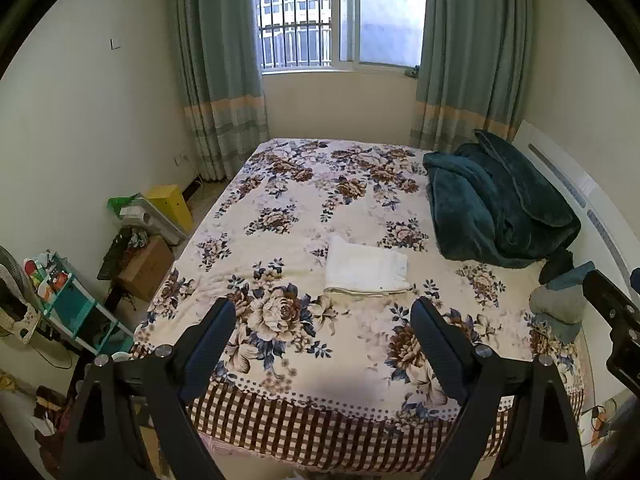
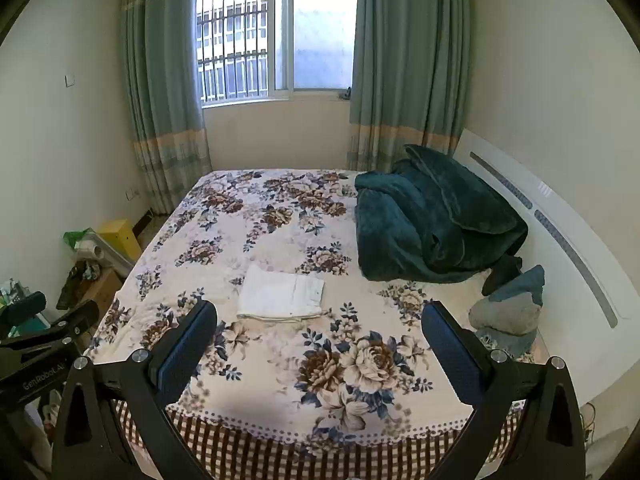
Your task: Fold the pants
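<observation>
White pants lie folded into a flat rectangle in the middle of the floral bedspread. They also show in the right wrist view. My left gripper is open and empty, held above the bed's near end, short of the pants. My right gripper is open and empty, also above the near end, with the pants just beyond its left finger. Neither gripper touches the pants. The right gripper's body shows at the right edge of the left wrist view.
A crumpled dark teal blanket lies at the far right of the bed by the white headboard. Grey and teal pillows sit at the right. Boxes, a yellow bin and a teal shelf crowd the floor at left.
</observation>
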Demonstrator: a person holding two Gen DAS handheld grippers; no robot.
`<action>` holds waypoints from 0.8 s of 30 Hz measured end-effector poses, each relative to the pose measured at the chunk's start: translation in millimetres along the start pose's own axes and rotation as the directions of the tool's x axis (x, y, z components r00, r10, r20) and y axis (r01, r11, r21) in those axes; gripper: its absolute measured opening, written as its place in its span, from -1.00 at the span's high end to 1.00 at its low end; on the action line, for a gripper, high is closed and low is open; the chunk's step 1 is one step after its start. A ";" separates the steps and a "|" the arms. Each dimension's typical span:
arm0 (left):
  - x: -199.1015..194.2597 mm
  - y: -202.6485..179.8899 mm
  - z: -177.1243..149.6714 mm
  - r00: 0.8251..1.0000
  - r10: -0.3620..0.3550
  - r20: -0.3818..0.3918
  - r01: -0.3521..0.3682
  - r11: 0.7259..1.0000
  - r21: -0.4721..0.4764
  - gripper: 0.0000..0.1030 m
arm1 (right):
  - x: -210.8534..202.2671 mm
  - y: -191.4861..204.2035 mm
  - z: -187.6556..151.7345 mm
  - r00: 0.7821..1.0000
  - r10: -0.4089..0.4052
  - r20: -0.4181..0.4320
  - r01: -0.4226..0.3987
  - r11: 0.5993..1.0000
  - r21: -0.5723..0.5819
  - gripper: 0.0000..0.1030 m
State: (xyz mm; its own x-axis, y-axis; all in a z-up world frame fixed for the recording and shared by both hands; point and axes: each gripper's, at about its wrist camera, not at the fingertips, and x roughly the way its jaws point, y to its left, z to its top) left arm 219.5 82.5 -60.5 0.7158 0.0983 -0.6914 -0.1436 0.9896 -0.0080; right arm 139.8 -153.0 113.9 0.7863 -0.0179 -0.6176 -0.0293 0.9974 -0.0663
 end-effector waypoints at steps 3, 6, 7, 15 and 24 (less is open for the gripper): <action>-8.2 0.7 -0.7 1.000 0.008 0.018 -0.008 1.000 0.001 -0.73 | -11.0 1.9 -1.2 1.000 0.008 -0.006 -0.008 1.000 0.006 -1.00; -16.0 -0.6 -1.5 0.999 0.010 0.032 -0.010 1.000 0.003 -0.73 | -15.1 2.9 0.1 1.000 0.007 -0.009 -0.007 1.000 0.005 -1.00; -17.4 -1.4 -1.0 0.999 0.005 0.034 -0.005 1.000 0.005 -0.73 | -14.8 3.4 0.4 1.000 0.012 -0.013 -0.012 1.000 0.006 -1.00; -26.8 -1.9 -6.7 0.999 0.020 0.051 -0.021 1.000 0.009 -0.99 | -9.1 2.4 4.6 0.999 0.023 -0.022 -0.023 1.000 0.006 -1.00; -35.8 -2.7 -7.1 0.998 0.010 0.057 -0.009 1.000 -0.005 -0.99 | -0.2 1.6 4.6 1.000 0.018 -0.024 -0.018 1.000 0.007 -1.00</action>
State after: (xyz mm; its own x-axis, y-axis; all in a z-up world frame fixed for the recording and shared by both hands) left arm 189.4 75.5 -40.8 0.7519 0.1135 -0.6495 -0.1538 0.9881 -0.0054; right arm 142.5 -151.1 117.5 0.7708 -0.0016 -0.6370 -0.0393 0.9980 -0.0500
